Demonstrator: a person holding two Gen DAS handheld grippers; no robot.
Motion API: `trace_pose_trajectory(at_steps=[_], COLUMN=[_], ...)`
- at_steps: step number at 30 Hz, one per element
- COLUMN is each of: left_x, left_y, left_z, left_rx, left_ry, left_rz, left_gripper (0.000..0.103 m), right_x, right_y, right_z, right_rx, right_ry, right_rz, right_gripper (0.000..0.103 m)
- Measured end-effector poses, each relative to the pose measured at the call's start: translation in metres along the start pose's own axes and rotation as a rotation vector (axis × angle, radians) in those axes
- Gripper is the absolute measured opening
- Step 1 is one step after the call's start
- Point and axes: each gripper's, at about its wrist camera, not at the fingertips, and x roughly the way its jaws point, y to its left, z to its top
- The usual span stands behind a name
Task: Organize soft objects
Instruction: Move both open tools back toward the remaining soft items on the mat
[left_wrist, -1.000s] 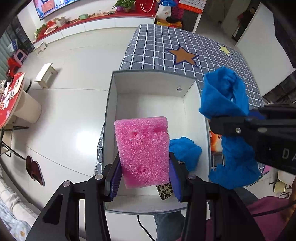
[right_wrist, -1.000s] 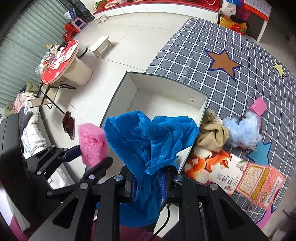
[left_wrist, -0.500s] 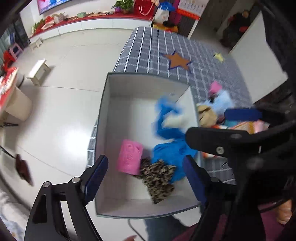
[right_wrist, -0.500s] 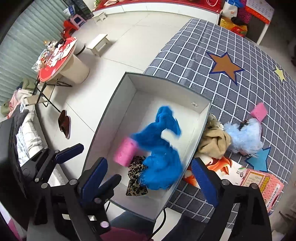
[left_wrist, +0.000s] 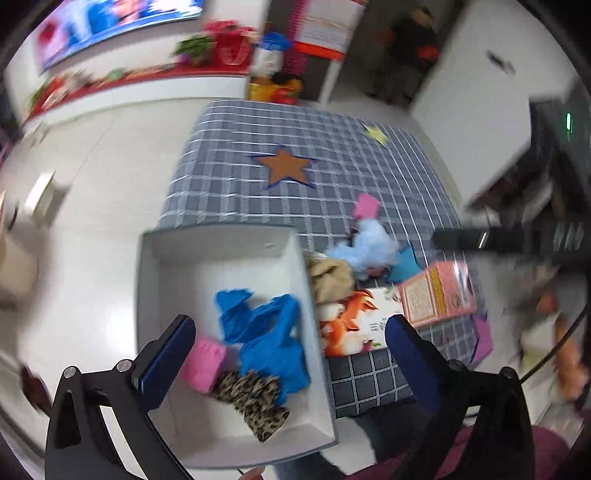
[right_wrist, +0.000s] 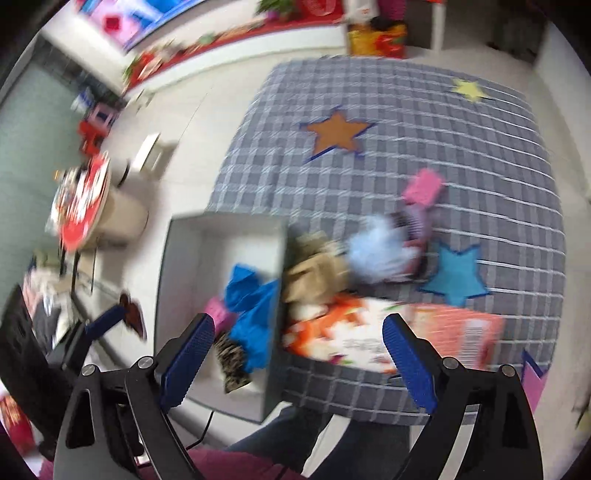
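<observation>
Two pairs of tongs hung wide open and empty over the checked mat (right_wrist: 369, 184); the left gripper (left_wrist: 290, 354) had just been opening, nothing between its jaws, as with the right gripper (right_wrist: 297, 360). Inside the grey box (left_wrist: 147, 295) lay the blue cloth (left_wrist: 266, 332), leopard-print cloth (left_wrist: 255, 402) and pink sponge (left_wrist: 205, 363), below the left tongs. Beside the box, ahead of the right tongs, waited the beige cloth (right_wrist: 314, 273) and pale blue fluff (right_wrist: 380, 251). A hasty grab there might snag the printed packets (right_wrist: 351, 339) instead.
</observation>
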Motion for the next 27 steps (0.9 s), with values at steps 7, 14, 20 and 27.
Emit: trace_pose_trajectory(at_steps=[7, 14, 20, 27], left_x=[0.087, 0.189, 0.241, 0.252], left_y=[-0.083, -0.118, -0.123, -0.062], left_z=[0.037, 0.060, 0.079, 0.153], left_rx=[0.300, 0.482, 0.570, 0.323], left_ry=[0.174, 0.418, 0.531, 0.366], left_rz=[0.066, 0.127, 0.211, 0.456], left_gripper=[0.103, 0.103, 0.103, 0.103], right_x=[-0.034, -0.024, -0.016, 0.004], right_y=[-0.094, -0.168, -0.211, -0.227], right_z=[0.003, -0.001, 0.005, 0.031], right_rx=[0.207, 0.339, 0.395, 0.355], right_ry=[-0.058, -0.003, 0.031, 0.098], right_rz=[-0.004, 0.024, 0.038, 0.026], right_gripper=[0.093, 0.093, 0.093, 0.093])
